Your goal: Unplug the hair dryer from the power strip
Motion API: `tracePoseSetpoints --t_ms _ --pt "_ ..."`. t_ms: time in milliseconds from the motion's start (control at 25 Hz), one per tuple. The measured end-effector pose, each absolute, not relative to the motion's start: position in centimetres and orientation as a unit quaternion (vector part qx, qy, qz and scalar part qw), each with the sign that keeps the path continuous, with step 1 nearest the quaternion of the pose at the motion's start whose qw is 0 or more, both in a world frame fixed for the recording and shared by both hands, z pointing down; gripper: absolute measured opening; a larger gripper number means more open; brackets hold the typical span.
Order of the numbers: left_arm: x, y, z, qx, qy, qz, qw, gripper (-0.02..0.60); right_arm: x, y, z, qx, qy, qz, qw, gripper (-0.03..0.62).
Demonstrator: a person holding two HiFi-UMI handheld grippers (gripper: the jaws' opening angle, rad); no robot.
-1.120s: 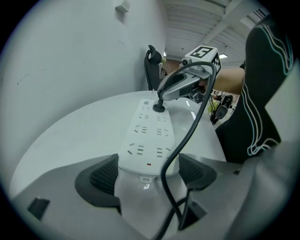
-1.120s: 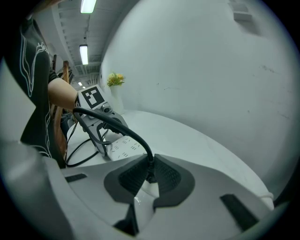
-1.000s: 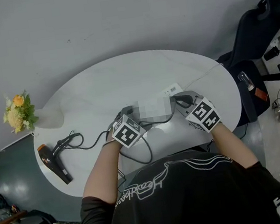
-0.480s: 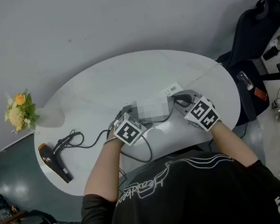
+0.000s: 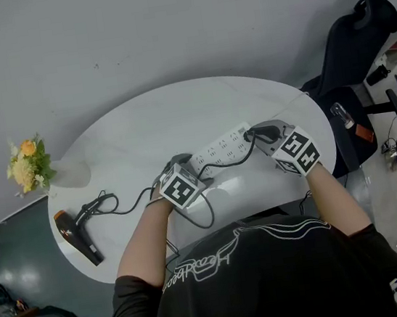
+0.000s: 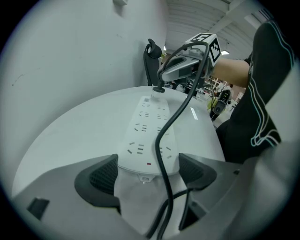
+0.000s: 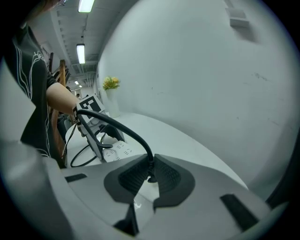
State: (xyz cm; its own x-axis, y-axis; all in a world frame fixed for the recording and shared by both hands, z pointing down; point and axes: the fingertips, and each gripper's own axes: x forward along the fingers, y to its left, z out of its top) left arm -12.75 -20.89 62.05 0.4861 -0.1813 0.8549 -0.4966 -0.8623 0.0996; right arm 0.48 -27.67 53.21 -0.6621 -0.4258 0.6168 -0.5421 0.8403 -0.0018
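- Left gripper (image 6: 149, 172) has its jaws closed against the two sides of the near end of the power strip (image 6: 140, 131), which lies flat on the table.
- Right gripper (image 7: 150, 174) is pinched almost together on the hair dryer's plug (image 6: 158, 87). The black cord (image 6: 157, 144) rises out from between its jaws.
- White oval table (image 5: 163, 115) carries everything, and a dark office chair (image 5: 355, 44) stands off its right end.
- The power strip, white with rows of sockets, lies slantwise near the middle of the table, between the two grippers.
- The hair dryer (image 5: 73, 234), black with an orange-brown end, lies at the table's left edge, well apart from the strip. Its cord loops along the table, past the left gripper and over the strip's top to the plug.
- A white vase (image 5: 72, 173) of yellow flowers (image 5: 27, 162) stands at the left rim, beyond the dryer.
- The plug sits at the strip's far end. It looks slightly lifted, but whether its prongs are clear of the socket cannot be told.
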Motion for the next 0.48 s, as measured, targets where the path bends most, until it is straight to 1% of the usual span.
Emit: tracePoseSetpoints --t_ms 360,480 --pt "-12.8 -20.7 61.7 0.855 -0.217 0.438 0.172 0.387 -0.8 -26.3 52.6 0.28 -0.909 0.128 0.281 0.026" --pt "-12.6 -20.8 60.6 0.866 -0.235 0.406 0.175 0.387 -0.7 -25.7 52.5 0.282 -0.909 0.157 0.266 0.028"
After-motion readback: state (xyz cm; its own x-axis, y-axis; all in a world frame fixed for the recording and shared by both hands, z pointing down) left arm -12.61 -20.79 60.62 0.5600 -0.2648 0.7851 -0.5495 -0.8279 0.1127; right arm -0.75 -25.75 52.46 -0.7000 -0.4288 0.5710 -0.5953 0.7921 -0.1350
